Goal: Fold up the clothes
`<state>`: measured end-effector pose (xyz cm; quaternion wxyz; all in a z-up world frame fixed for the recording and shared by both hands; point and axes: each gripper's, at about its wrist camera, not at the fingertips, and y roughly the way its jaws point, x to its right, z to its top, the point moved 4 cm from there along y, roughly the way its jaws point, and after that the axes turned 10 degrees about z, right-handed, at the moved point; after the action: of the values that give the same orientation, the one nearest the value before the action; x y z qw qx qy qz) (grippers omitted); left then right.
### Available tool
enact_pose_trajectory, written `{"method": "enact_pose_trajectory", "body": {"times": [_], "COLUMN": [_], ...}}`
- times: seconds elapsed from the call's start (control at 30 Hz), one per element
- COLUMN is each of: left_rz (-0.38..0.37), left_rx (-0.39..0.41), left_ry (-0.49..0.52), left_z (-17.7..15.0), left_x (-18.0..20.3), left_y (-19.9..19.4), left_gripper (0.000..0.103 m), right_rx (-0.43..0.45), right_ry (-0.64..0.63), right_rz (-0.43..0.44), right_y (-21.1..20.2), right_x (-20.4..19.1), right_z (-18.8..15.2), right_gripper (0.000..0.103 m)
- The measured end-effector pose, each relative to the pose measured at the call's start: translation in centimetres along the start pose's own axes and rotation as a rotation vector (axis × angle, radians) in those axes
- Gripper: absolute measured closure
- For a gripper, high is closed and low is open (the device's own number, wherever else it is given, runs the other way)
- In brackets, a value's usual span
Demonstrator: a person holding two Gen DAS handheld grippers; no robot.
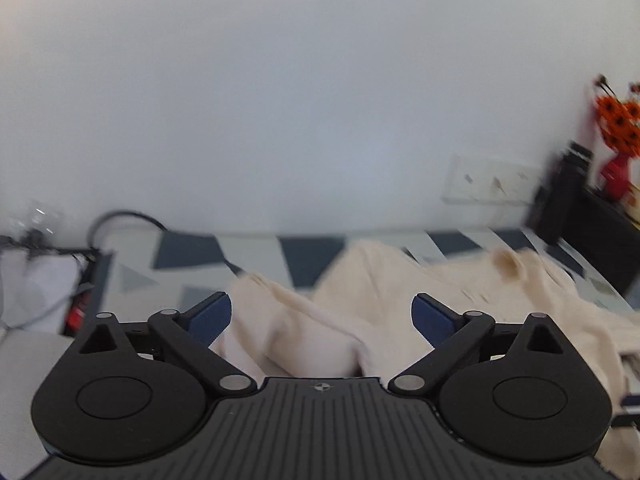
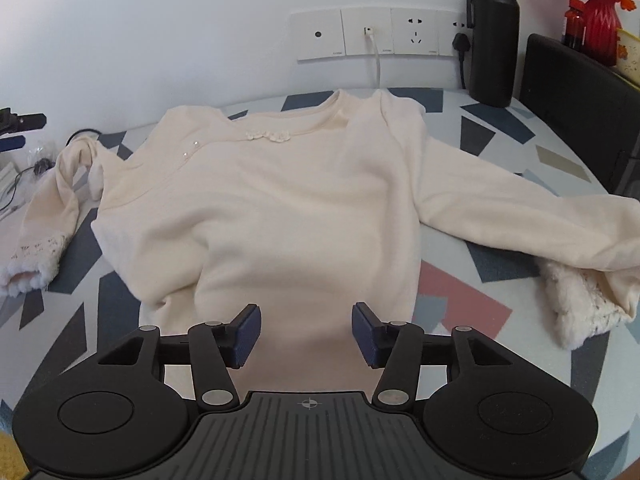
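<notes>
Lying face-up on the patterned worktop [image 2: 500,128], the cream long-sleeved top [image 2: 272,200] has its neckline toward the wall and both sleeves flung outward, the left sleeve [image 2: 60,200] bunched and twisted near a tangle of cables [image 2: 24,176], the right sleeve [image 2: 520,216] ending in a fluffy cuff close to the worktop's near edge. Neither gripper holds anything: the right gripper [image 2: 306,336] hovers over the hem with its jaws partly apart and only cloth showing below them, and the left gripper [image 1: 322,316] has its jaws spread wide above rumpled fabric – the left view is blurred, so exactly which part it faces is hard to say. From here the likely trouble is a lopsided fold, since the body already carries creases and the left sleeve is kinked; pinching one layer alone would drag the top askew. A sweeping sleeve could also snag the cables, or brush the black bottle [image 2: 494,36] standing by the wall sockets [image 2: 384,32] – tall enough, I judge, to tip.
</notes>
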<state>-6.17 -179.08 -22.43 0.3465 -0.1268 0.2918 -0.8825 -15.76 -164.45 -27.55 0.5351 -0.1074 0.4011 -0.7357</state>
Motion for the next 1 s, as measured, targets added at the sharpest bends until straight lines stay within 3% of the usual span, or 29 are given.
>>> {"method": "enact_pose_trajectory", "body": {"times": [0.1,0.23,0.33,0.47,0.57,0.63,0.77,0.8,0.83,0.87,0.9,1.0], "left_rz": [-0.087,-0.094,-0.169,-0.142,-0.194,-0.223,-0.145,-0.139,-0.133,-0.127,-0.125,-0.16], "left_rx": [-0.11,-0.184,-0.192,-0.157,-0.17,-0.194,-0.22,-0.209,-0.208,-0.206,-0.207,-0.197], "left_ry": [0.1,0.186,0.199,0.205,0.044,-0.084,-0.254,-0.252,-0.235,-0.218,-0.209,-0.221], "left_z": [-4.1,-8.7,-10.2,-9.7,-8.5,-8.0,-7.7,-7.5,-7.2,-6.9,-6.6,-5.5], "left_x": [3.5,6.2,6.8,6.9,5.7,4.9,3.7,3.7,3.9,4.1,4.2,4.1], "left_y": [0.3,-0.2,-0.7,0.3,1.9,3.4,6.5,6.9,7.3,7.8,7.9,6.9], "left_gripper": [0.004,0.005,0.004,0.004,0.005,0.005,0.014,0.019,0.035,0.075,0.091,0.094], "right_rx": [-0.017,-0.048,-0.072,-0.063,-0.051,-0.036,-0.012,-0.01,-0.011,-0.016,-0.024,-0.024], "right_ry": [-0.04,-0.05,-0.043,-0.068,-0.073,-0.044,0.006,0.009,0.012,0.013,0.014,0.019], "right_rz": [-0.013,-0.007,0.0,0.001,0.003,0.019,0.055,0.06,0.065,0.072,0.082,0.124], "right_y": [-0.3,0.0,0.5,1.0,1.1,1.0,0.9,0.8,0.8,0.7,0.5,-0.5], "right_x": [-0.7,-0.9,-0.8,-0.3,0.1,0.7,1.9,2.0,2.1,2.1,2.1,2.2], "right_z": [-1.2,-2.1,-2.7,-2.7,-2.4,-2.1,-2.0,-2.1,-2.1,-2.0,-2.0,-1.5], "right_gripper": [0.047,0.043,0.041,0.042,0.057,0.079,0.084,0.084,0.085,0.086,0.088,0.092]}}
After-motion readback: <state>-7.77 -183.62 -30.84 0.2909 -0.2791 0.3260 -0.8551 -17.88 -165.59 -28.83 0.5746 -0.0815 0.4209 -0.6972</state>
